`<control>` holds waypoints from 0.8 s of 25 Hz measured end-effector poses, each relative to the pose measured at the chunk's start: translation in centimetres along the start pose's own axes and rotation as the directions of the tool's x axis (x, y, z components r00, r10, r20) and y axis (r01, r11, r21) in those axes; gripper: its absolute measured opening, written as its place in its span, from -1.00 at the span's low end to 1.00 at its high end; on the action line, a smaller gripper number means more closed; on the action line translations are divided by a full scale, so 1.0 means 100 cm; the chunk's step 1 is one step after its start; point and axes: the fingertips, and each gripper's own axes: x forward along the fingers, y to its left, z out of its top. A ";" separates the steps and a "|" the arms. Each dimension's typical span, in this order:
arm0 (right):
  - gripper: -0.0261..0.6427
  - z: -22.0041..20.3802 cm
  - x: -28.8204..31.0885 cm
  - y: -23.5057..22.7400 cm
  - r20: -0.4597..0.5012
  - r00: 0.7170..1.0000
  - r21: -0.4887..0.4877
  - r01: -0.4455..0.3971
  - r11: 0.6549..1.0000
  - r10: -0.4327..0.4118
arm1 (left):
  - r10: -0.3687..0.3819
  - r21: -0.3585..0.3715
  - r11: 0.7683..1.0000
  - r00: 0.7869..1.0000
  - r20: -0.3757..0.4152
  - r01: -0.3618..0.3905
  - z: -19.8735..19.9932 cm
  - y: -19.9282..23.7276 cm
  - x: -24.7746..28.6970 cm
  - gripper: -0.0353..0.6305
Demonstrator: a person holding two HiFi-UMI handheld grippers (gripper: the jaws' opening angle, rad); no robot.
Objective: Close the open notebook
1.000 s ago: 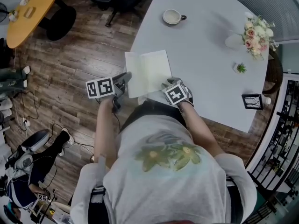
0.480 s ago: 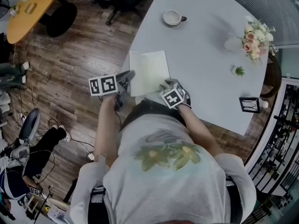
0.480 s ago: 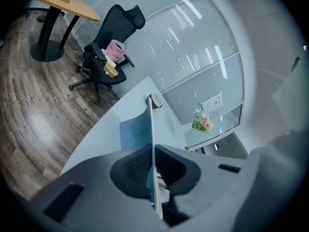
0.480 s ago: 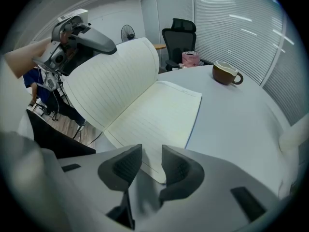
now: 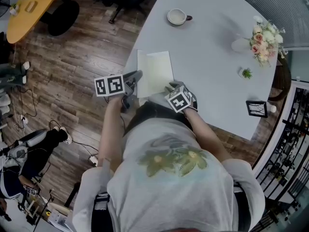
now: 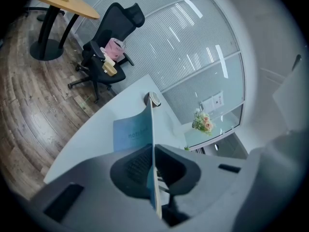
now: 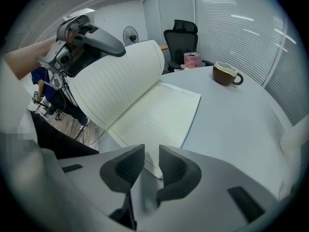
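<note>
My left tongs (image 6: 153, 164) clamp the notebook's (image 5: 159, 74) upright left cover; the flat page lies to their right. My right tongs (image 7: 150, 167), jaws just narrowing, grip nothing above its near corner.

Pinching the lifted left cover of the notebook (image 5: 154, 74) in the left gripper (image 5: 137, 76), jaws tight on it, forearm reaching forward. Pointing the right gripper (image 5: 170, 87) steeply down at the notebook's near edge, jaws just closed partway yet apart, pressing on nothing, elbow bent.
</note>
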 end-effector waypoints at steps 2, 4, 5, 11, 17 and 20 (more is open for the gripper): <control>-0.65 0.000 -0.001 -0.001 0.006 1.000 -0.003 0.001 1.000 -0.001 | 0.000 -0.004 1.000 1.000 0.000 0.000 0.000 -0.002 0.003 -0.82; -0.70 0.001 -0.003 -0.003 0.009 1.000 -0.005 -0.001 1.000 0.001 | 0.004 -0.006 1.000 1.000 0.000 -0.004 0.000 -0.004 0.006 -0.82; -0.73 0.001 -0.004 -0.003 0.009 1.000 -0.006 -0.006 1.000 0.006 | 0.006 -0.007 1.000 1.000 -0.001 -0.006 0.000 -0.005 0.007 -0.82; -0.84 -0.004 -0.006 0.001 -0.014 0.999 -0.027 -0.048 0.998 0.048 | 0.017 -0.016 1.000 1.000 -0.004 -0.017 -0.002 -0.009 0.015 -0.82; -0.86 -0.006 -0.010 0.006 -0.031 0.997 -0.044 -0.075 0.996 0.074 | 0.023 -0.019 1.000 1.000 -0.009 -0.023 -0.003 -0.012 0.022 -0.82; -0.86 -0.007 -0.013 0.004 -0.025 0.997 -0.039 -0.072 0.997 0.071 | 0.026 -0.021 0.999 1.000 -0.011 -0.026 -0.005 -0.014 0.028 -0.82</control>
